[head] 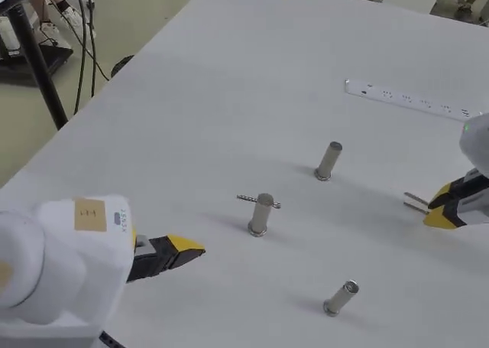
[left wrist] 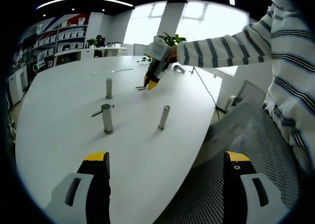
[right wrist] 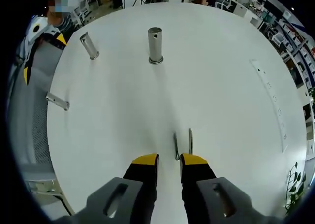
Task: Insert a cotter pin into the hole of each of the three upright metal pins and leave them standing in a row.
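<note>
Left tongs [left wrist: 167,157] are standing wide open and holding nothing, with one tip over the bench [head: 229,95] and the other past its edge. Right tongs [right wrist: 170,161] are nearly closed and gripping a cotter pin [right wrist: 190,140], which is jutting forward from the tips and casting its shadow on the bench alongside. A striped sleeve [left wrist: 221,49] is reaching to the right tongs in the left gripper view. Three pins are standing on the bench, well apart: far pin [head: 329,161], middle pin [head: 260,214] and near pin [head: 341,297]. The middle pin is carrying a second cotter pin [head: 258,201] crosswise through its top. The far pin's hole is showing open in the right gripper view. A power strip [head: 405,99] is lying beyond the pins.
</note>
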